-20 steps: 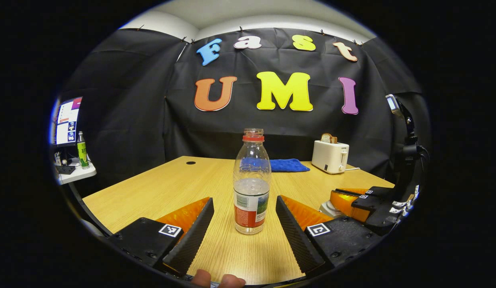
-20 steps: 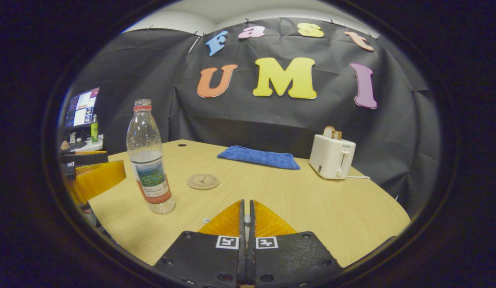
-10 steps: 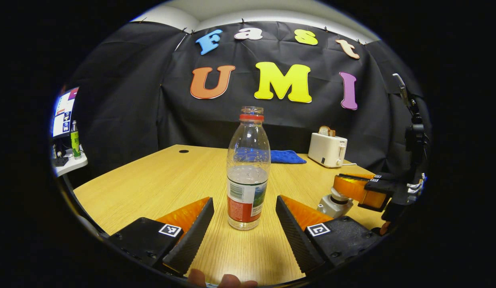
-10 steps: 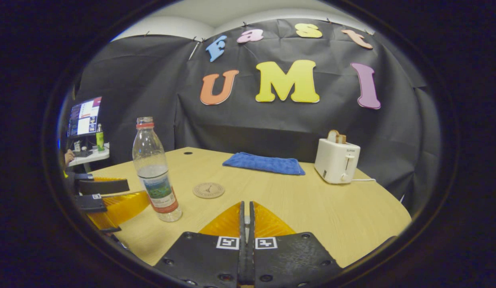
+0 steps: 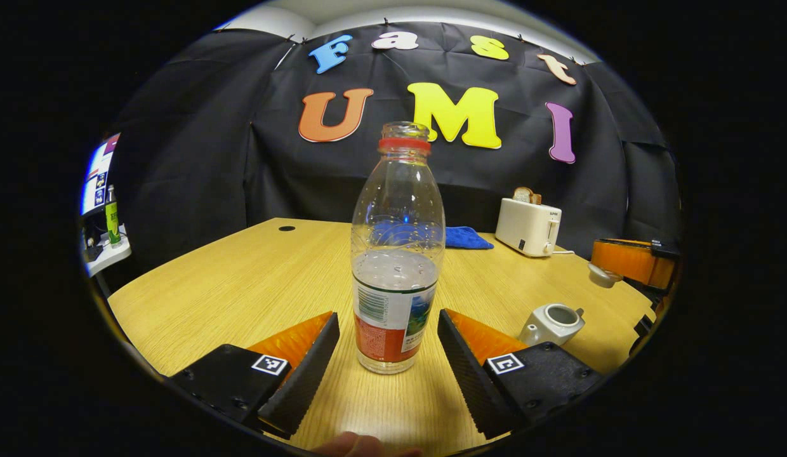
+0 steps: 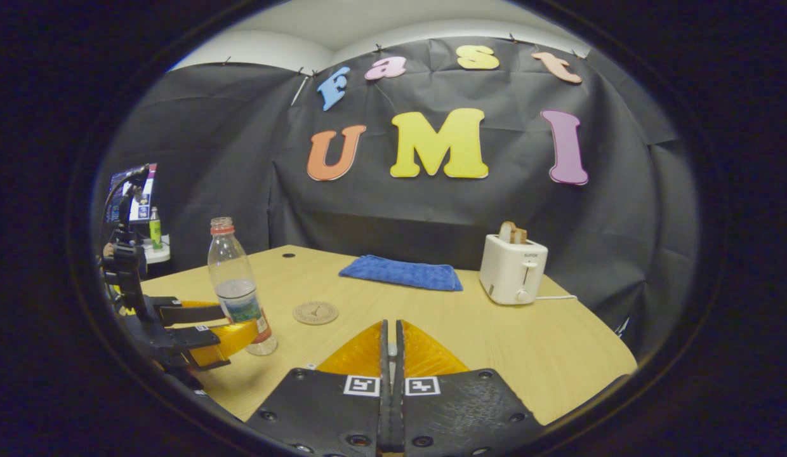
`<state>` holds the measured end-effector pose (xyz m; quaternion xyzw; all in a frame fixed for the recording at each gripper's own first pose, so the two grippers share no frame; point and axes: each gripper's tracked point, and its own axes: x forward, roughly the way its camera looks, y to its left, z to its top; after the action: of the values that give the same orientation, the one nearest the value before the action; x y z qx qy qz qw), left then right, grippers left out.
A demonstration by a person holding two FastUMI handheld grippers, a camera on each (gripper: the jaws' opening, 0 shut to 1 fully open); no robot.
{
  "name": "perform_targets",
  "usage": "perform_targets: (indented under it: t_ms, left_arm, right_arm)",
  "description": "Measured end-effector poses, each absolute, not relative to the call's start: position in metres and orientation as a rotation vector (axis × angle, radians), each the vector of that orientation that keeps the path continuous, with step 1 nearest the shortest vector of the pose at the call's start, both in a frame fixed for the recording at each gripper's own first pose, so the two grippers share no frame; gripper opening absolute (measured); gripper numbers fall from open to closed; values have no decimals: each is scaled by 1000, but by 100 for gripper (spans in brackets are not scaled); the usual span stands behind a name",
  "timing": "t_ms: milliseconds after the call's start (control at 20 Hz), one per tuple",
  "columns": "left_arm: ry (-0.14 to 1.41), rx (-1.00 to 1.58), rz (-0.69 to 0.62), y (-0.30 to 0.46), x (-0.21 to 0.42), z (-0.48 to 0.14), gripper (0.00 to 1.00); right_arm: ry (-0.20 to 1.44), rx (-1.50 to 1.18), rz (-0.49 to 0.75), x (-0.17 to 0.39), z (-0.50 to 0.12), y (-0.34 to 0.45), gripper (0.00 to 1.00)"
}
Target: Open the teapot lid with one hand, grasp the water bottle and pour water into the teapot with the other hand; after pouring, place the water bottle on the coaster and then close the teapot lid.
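Standing on the table [image 5: 241, 285] are one water bottle [image 5: 396, 254], one teapot [image 5: 551, 322], one coaster [image 6: 315, 312], one blue cloth [image 6: 401, 273] and one toaster [image 6: 513, 269]. The water bottle is upright, uncapped and partly filled, near the table's front edge. The teapot sits toward the right front edge with its top uncovered; whether it holds anything cannot be told. Bread sticks up from the toaster, which stands near the back right edge beside the cloth. The coaster lies bare just behind the bottle in the right gripper view.

The left gripper [image 5: 388, 355] is level and low over the table, its fingers spread on either side of the bottle's base without touching it. The right gripper [image 6: 388, 355] has its fingers pressed together on the teapot lid [image 5: 601, 274], which shows raised above and beyond the teapot in the left gripper view.
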<state>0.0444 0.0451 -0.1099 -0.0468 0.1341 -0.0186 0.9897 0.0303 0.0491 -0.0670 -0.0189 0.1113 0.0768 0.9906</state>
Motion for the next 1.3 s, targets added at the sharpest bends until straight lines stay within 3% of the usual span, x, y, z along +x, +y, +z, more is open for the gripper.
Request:
perform_targets:
  t_ms: [200,400,600,1000,1300]
  left_arm:
    - [270,-90,-45,43,51,-110,98]
    - [273,-72,-46,43,50,-109,78]
    - [273,30,-29,55,45,-95,76]
    - [214,544,38,93,46,-45,73]
    - [221,925,1,78,48,-54,72]
  right_arm:
    - [228,-45,124,25,-66,29,0]
    - [232,-39,113,22,-66,18,0]
    - [236,-25,123,19,-65,11,0]
    - [226,-23,113,14,-58,-17,0]
    - [239,-30,118,6,-66,-27,0]
